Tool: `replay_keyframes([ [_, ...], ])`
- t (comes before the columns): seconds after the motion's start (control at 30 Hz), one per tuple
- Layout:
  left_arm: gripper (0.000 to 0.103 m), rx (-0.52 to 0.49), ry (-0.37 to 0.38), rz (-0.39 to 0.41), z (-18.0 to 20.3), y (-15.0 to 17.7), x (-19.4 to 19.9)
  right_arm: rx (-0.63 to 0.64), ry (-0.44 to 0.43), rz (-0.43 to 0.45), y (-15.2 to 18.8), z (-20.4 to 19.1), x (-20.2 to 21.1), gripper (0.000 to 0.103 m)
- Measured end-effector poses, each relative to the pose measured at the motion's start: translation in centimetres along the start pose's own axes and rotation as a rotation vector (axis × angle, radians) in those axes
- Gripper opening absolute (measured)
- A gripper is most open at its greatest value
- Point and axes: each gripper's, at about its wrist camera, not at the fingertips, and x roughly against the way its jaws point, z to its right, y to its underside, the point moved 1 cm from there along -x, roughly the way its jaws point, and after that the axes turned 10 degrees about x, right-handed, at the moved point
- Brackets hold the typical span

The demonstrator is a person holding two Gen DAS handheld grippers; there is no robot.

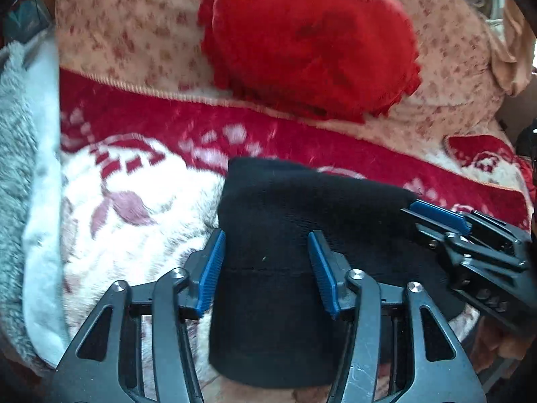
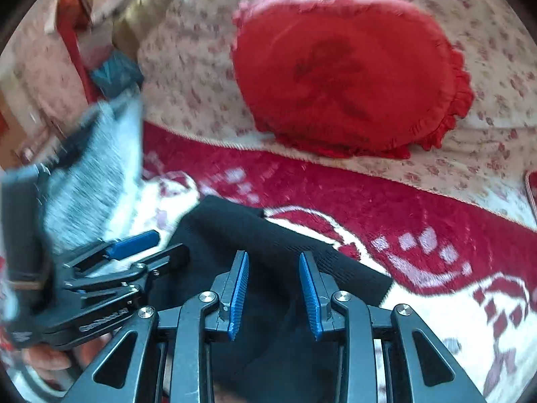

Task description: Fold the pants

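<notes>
- The soft black knitted pants [image 1: 268, 252] are seen lying on a fuzzy red and white flowered blanket [image 1: 134, 208].
- The pants are already folded into a small, thick bundle, with a neat edge on the far side.
- The left gripper with blue ribbed pads [image 1: 266, 268] is held over the near part of the bundle, and its jaws are spread apart with nothing pinched between them.
- The right gripper with the same blue pads [image 2: 273, 288] is held just beside it, over the other side of the bundle. Its jaws are also spread apart and nothing is gripped.
- It cannot be told for sure whether the pads are touching the cloth or only held above it.
- A round red frilly cushion [image 2: 345, 74] is seen behind the pants, leaning on a pale cover with small pink flowers [image 1: 134, 33].
- A grey fluffy cloth [image 1: 16, 134] is seen at the left edge of the blanket, well apart from the pants.
- Most of the folding seems to be done, as far as can be judged.
- Maybe one more fold or a little smoothing is left, but this cannot be known from here.
</notes>
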Motion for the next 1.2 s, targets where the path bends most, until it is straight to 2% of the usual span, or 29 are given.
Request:
replay_keyframes([
  [0.07,0.071,0.037,0.016,0.000,-0.3,0.1,-1.1,-0.008,0.032,-0.052,0.3,0.8,-2.5,0.026],
  [0.1,0.076,0.057,0.023,-0.003,-0.4,0.1,-1.3,-0.028,0.027,-0.056,0.5,1.6,-3.5,0.026],
  [0.17,0.080,0.091,0.029,-0.006,-0.8,0.0,-1.7,-0.052,0.010,-0.032,0.3,2.2,-4.0,0.026],
  [0.3,0.080,0.054,0.003,0.019,-0.5,0.5,-0.9,-0.018,0.011,-0.054,-0.1,1.7,-2.9,0.027],
  [0.4,0.080,0.048,-0.005,0.019,-0.4,0.8,-0.6,-0.014,-0.017,-0.031,0.4,0.7,-0.6,0.027],
  [0.47,0.080,0.058,-0.006,0.018,-0.5,1.0,-0.3,-0.012,-0.038,-0.022,1.5,0.0,1.0,0.027],
  [0.6,0.079,0.049,-0.018,0.034,-0.3,1.6,0.4,0.005,-0.027,-0.032,3.5,-1.2,2.2,0.027],
  [0.73,0.079,0.033,-0.025,0.033,0.1,2.1,0.8,0.002,-0.009,-0.089,6.3,-1.5,1.4,0.028],
  [0.8,0.079,0.029,-0.025,0.033,0.2,2.4,1.0,0.025,0.009,-0.066,7.0,-1.9,1.6,0.028],
  [1.03,0.079,0.020,-0.045,0.060,0.3,2.7,2.5,-0.070,-0.047,-0.059,6.7,-0.5,3.4,0.028],
  [1.2,0.079,0.010,-0.053,0.070,0.6,3.1,3.0,-0.071,-0.048,-0.024,5.9,-0.7,4.3,0.029],
])
